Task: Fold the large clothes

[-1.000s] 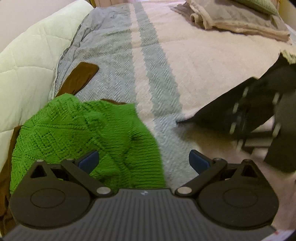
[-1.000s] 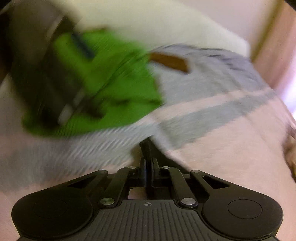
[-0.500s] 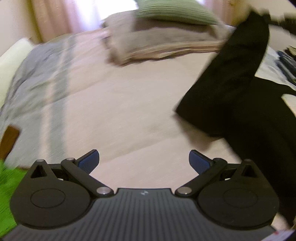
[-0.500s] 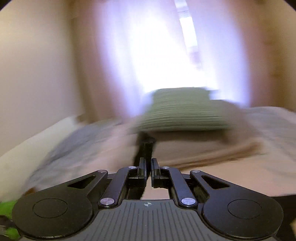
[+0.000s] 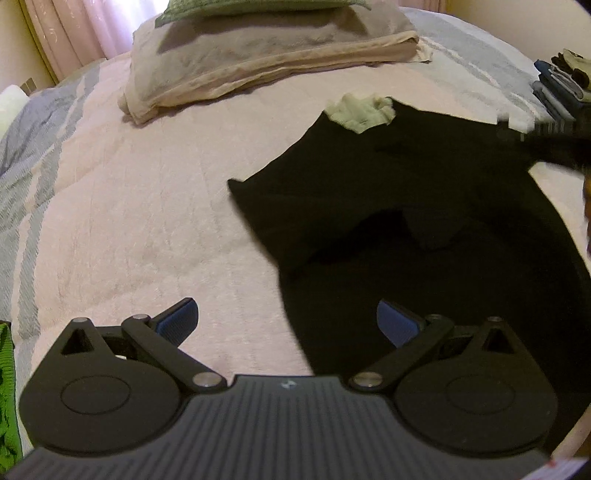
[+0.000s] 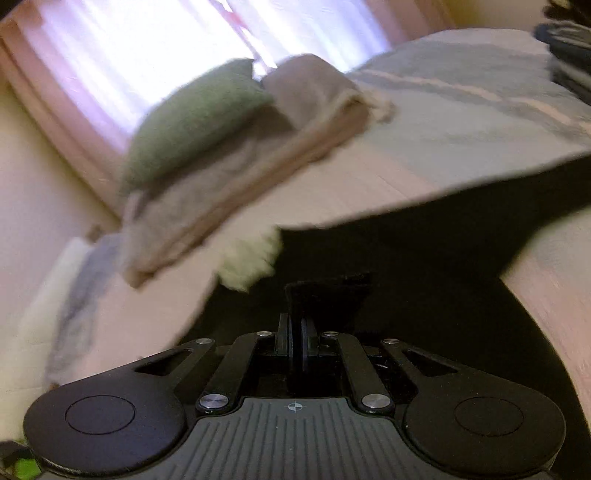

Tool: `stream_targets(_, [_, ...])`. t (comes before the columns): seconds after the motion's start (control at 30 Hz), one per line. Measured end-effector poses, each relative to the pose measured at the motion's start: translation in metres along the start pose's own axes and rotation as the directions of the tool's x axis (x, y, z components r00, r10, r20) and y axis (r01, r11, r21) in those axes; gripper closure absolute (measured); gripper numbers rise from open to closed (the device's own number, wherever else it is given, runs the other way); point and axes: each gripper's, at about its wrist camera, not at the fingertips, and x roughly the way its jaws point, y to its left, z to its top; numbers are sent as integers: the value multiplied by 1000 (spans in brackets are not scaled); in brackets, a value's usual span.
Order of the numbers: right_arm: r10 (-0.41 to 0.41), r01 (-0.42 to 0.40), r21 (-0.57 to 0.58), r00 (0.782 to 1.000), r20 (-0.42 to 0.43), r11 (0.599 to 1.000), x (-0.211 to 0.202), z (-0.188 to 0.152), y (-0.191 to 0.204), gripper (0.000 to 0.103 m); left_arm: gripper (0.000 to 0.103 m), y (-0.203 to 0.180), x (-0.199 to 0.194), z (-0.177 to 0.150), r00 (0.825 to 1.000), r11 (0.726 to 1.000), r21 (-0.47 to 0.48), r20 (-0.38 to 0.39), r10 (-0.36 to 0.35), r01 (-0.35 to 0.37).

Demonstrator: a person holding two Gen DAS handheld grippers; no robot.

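Nearest in the left wrist view, the left tool [image 5: 284, 319] hangs above the bed [image 5: 147, 221] with its jaws spread wide and nothing between the blue pads [image 5: 397, 323]; the pink bedcover lies under its left finger and black cloth under its right one. At the near left edge a strip of green knit garment [image 5: 7, 387] shows.

The black garment [image 5: 424, 229], the task's own thing, lies spread over the right part of the bed, one pointed corner reaching left toward the middle and a loose fold rumpled near its centre. In the right wrist view the right tool [image 6: 297, 343] is clenched on an edge of this black garment [image 6: 406, 258], a small tuft of the cloth standing up just past the closed pads. That picture is tilted and blurred.

At the garment's far edge a pale green cloth [image 5: 362, 110] touches it. Beyond, toward the head of the bed, lies a folded beige blanket [image 5: 258, 59] with a green pillow [image 5: 258, 5] on top. At the far right edge sits a stack of folded dark clothes [image 5: 561, 85]. Pink curtains [image 5: 74, 29] hang at the far left, with bright light behind them.
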Motion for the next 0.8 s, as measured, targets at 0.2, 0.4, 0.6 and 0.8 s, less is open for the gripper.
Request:
stream_targets(0.2, [-66,67,-15,997,46,998,-21,6,-42,102,2,-19,5,9,1000,999,26,-17,-25,25])
stream_targets(0.4, [-169,172,60,984,-56,983,11,-22,-89,102,2,-36,29,6,996,993,89,-41,-75,78])
stream_targets(0.6, [-177,176,24,984,22,984,-4,-4,-80,102,2,-39,32,7,992,983,133,-34,-120,123])
stream_targets(0.8, [-260,261,49,965,-20,964,9,0,-91,92,2,-30,41,9,990,983,112,-33,-140,143])
